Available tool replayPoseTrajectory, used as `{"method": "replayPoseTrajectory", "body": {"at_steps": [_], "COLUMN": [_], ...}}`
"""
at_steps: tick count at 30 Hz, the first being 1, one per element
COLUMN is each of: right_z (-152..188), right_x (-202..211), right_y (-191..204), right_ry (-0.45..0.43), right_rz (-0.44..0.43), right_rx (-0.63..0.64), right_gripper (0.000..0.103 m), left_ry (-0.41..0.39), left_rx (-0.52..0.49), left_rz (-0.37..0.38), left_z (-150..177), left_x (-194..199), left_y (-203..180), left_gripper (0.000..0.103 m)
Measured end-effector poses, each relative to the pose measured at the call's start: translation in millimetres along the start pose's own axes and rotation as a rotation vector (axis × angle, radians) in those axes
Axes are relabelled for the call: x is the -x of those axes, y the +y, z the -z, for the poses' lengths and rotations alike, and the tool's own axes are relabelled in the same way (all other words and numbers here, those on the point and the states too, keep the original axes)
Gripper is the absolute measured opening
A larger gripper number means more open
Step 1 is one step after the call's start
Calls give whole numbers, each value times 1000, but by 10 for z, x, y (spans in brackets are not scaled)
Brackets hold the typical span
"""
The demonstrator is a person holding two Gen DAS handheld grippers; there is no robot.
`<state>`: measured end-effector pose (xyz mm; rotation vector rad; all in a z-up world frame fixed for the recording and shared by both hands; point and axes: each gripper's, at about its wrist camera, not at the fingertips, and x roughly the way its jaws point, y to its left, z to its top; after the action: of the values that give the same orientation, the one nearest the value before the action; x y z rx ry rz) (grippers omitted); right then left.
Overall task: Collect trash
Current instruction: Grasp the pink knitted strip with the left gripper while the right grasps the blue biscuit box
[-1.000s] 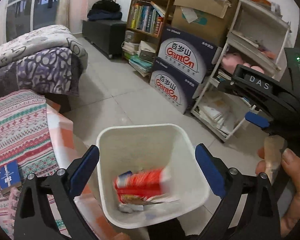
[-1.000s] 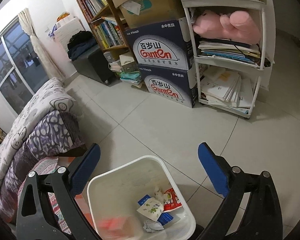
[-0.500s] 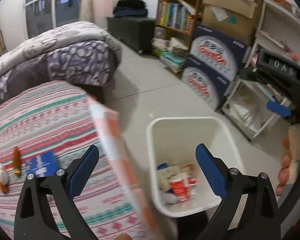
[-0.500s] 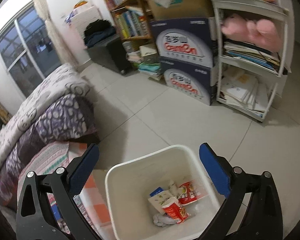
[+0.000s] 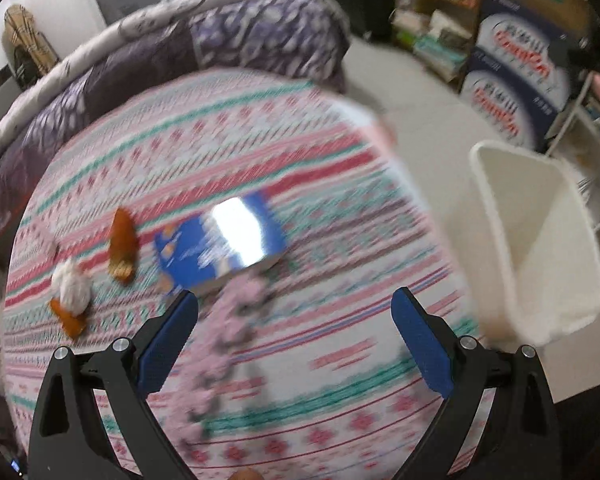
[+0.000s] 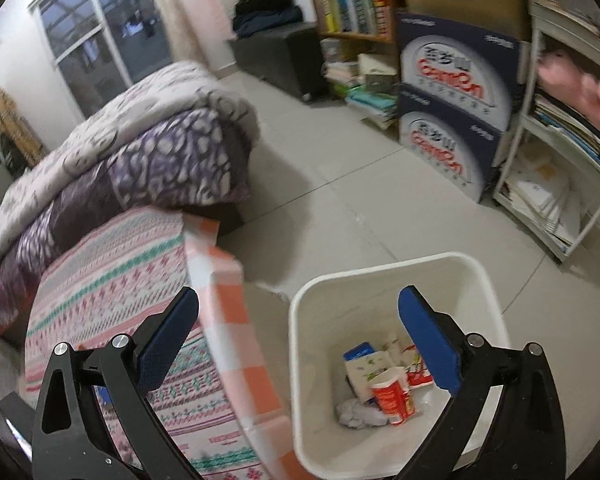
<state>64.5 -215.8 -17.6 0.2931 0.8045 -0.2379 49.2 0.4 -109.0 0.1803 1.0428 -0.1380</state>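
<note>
Blue-padded left gripper (image 5: 293, 334) fingers wide, empty; right gripper (image 6: 297, 334) same, above bin (image 6: 320, 368).

Left wrist view, blurred, apparently above patterned table (image 5: 300, 160); right wrist view over white bin (image 6: 300, 320); both share these

Tiled floor (image 6: 340, 200), bookshelf (image 6: 352, 4), window (image 6: 99, 20)

Patterned table cloth (image 5: 300, 360) carries blue box (image 5: 219, 246), two orange scraps, white wad (image 5: 71, 286); white bin (image 6: 396, 360) on floor (image 6: 340, 200).
</note>
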Motion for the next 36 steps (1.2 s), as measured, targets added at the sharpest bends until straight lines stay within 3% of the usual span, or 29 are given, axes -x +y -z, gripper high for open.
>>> {"method": "replayPoseTrajectory", "body": {"at_steps": [5, 8, 10, 13, 19, 26, 31, 36], "right_z": [77, 133, 175, 251, 387, 624, 827, 1136], "right_x": [-108, -183, -232, -318, -440, -604, -644, -624], "right_y": [296, 491, 612, 787, 1119, 1506, 1878, 2311], "right_ry": [41, 67, 89, 119, 157, 222, 263, 309], "right_rz": [-30, -41, -51, -66, -84, -127, -280, -427], "right_rx": [55, 94, 115, 141, 200, 321, 523, 849], "right_gripper": [96, 96, 96, 96, 96, 96, 96, 96], "left_ry": [79, 112, 108, 96, 86, 20, -43, -81], "left_rx": [19, -22, -29, -60, -58, 77, 183, 278], "left_rz": [3, 30, 60, 61, 55, 38, 31, 33], "left_z": [194, 290, 360, 428, 591, 547, 436, 376], "left_x": [-164, -205, -191, -133, 6, 295, 532, 657], "left_y": [297, 341, 379, 396, 606, 1167, 1641, 1953], "left_gripper": [93, 70, 61, 26, 24, 24, 24, 24]}}
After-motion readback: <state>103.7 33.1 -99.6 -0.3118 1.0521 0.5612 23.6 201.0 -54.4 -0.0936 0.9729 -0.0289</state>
